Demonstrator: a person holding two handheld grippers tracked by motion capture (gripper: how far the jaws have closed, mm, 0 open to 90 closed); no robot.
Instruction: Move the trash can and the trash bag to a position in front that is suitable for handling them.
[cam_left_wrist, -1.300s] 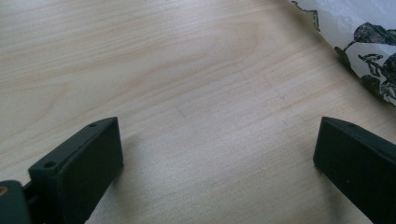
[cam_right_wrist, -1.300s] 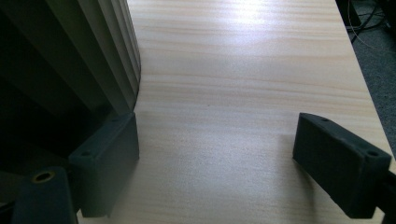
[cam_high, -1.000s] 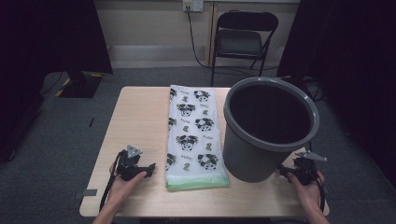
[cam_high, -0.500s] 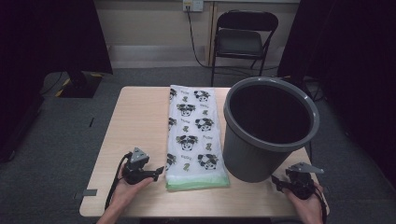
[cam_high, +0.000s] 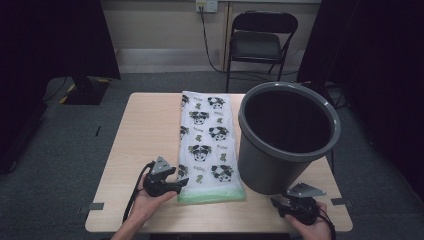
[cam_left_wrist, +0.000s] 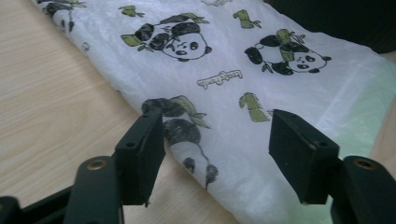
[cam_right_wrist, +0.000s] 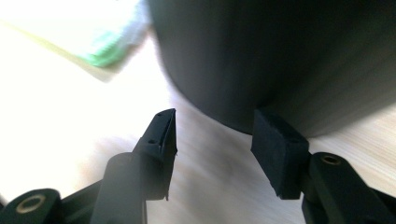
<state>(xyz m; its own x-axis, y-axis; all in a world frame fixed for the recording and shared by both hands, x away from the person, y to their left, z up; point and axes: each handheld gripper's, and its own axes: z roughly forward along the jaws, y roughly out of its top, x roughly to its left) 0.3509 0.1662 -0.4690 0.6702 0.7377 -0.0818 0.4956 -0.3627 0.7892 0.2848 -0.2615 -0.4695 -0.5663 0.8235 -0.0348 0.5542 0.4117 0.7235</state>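
Since the earlier frame, left gripper (cam_high: 181, 183) has closed in on the bag (cam_high: 209, 145); right gripper (cam_high: 276, 202) dropped below the bin (cam_high: 286, 137). Both sets of jaws gape wide, holding nothing. Bag lies flat just left of bin: white, panda print, green bottom edge. Advice: pinch one thin corner layer only.
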